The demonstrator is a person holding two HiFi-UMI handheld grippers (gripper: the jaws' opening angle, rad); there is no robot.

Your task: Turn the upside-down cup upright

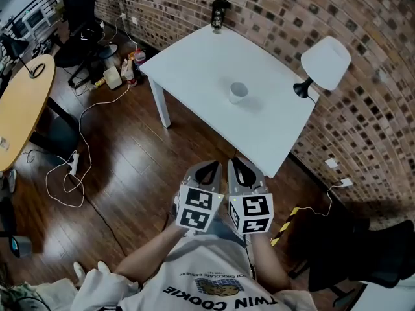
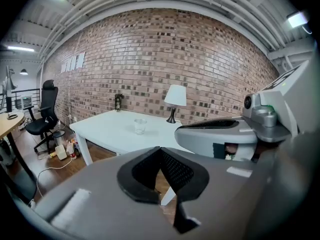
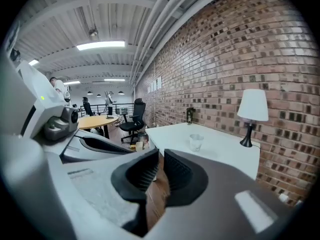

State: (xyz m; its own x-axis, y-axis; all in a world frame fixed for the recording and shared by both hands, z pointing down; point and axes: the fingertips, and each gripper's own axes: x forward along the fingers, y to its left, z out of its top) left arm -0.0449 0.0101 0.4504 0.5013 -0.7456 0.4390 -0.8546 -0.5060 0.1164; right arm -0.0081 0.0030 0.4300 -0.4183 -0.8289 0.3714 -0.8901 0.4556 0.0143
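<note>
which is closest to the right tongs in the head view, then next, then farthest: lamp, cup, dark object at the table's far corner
1. cup: middle of the table, straight ahead of the right tongs.
2. lamp: at the table's right edge, a little further back than the cup.
3. dark object: at the far corner, clearly farthest.
</note>
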